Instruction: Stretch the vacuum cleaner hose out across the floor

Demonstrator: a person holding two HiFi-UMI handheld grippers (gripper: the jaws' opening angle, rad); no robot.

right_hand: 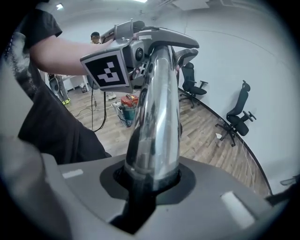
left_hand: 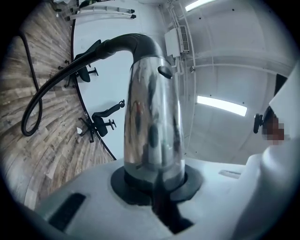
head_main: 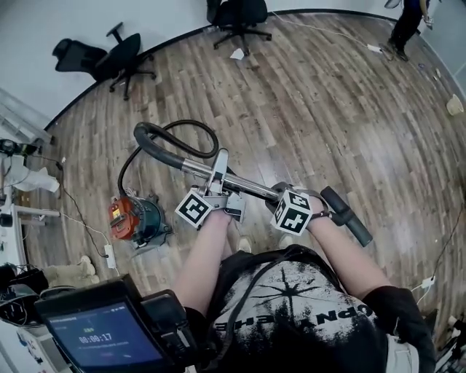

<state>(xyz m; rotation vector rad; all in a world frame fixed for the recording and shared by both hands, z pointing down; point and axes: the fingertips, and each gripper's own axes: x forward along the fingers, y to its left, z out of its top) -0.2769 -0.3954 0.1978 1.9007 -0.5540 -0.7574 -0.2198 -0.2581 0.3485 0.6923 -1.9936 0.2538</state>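
The vacuum cleaner (head_main: 135, 219), orange and teal, sits on the wood floor at the left. Its black hose (head_main: 191, 125) loops from the body up to a curved black handle (head_main: 149, 139). From there a chrome wand tube (head_main: 251, 187) runs right to a black end piece (head_main: 349, 218), all held up off the floor. My left gripper (head_main: 217, 176) is shut on the chrome tube (left_hand: 152, 108) near the handle. My right gripper (head_main: 281, 197) is shut on the same tube (right_hand: 157, 122) further right, with the left gripper's marker cube (right_hand: 107, 69) ahead of it.
Two black office chairs (head_main: 121, 57) (head_main: 238, 14) stand by the far wall, with a scrap of paper (head_main: 237, 53) on the floor near them. A person (head_main: 408, 22) stands at the far right. Cables and a power strip (head_main: 109, 254) lie left of the vacuum. A screen device (head_main: 109, 336) is at the bottom left.
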